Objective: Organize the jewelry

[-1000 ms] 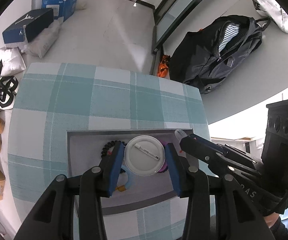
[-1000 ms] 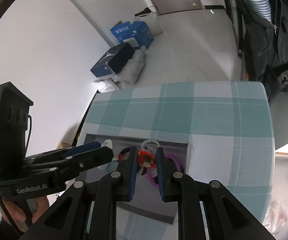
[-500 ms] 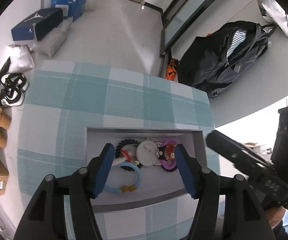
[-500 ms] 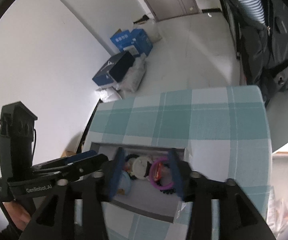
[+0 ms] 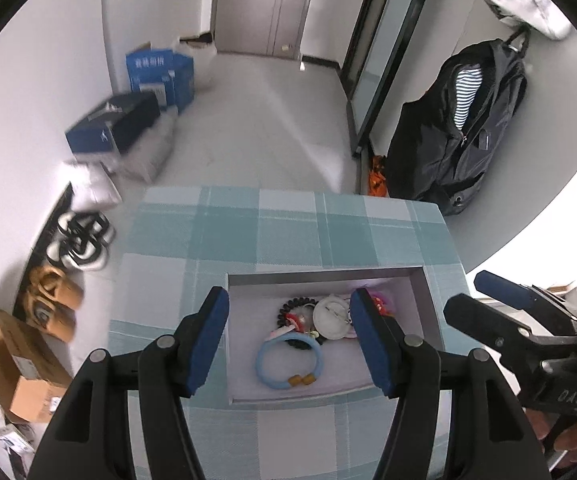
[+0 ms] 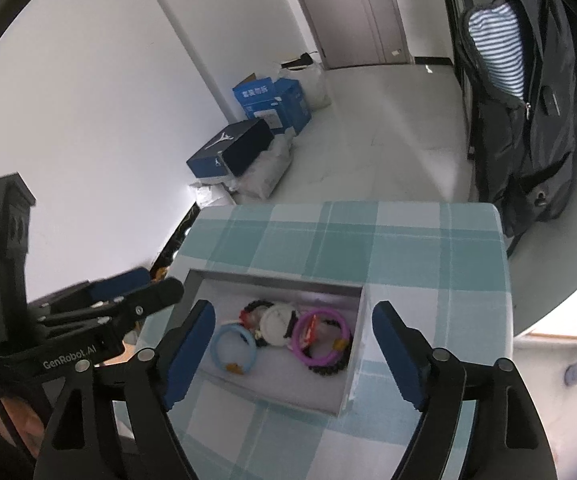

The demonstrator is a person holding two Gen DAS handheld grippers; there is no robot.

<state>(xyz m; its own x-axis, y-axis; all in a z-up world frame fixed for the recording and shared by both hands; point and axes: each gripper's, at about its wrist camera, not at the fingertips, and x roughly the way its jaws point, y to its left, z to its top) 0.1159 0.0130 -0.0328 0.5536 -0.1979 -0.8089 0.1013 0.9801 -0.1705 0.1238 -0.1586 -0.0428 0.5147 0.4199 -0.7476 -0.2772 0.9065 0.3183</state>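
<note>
A shallow grey tray [image 5: 422, 300] [image 6: 358, 344] sits on the teal checked tablecloth. In it lie a light blue bangle [image 5: 288, 364] [image 6: 234, 346], a white round disc [image 5: 331, 316] [image 6: 277, 325], a black bead bracelet [image 5: 288, 306], a purple bangle [image 6: 320, 338] and a small red piece [image 6: 308, 330]. My left gripper [image 5: 294, 344] is open and empty, raised above the tray's near side. My right gripper [image 6: 292, 350] is open and empty, also raised above the tray. Each gripper shows at the edge of the other's view.
The table [image 5: 288, 232] ends just past the tray. On the floor are blue boxes [image 5: 160, 76], a shoebox [image 5: 114, 126], sandals [image 5: 80, 240] and a cardboard box [image 5: 16, 372]. A black backpack [image 5: 464, 132] hangs at the right wall.
My right gripper opened and let go of the small red piece in the tray. Both grippers pulled up and back from the tray, and the left one opened wider.
</note>
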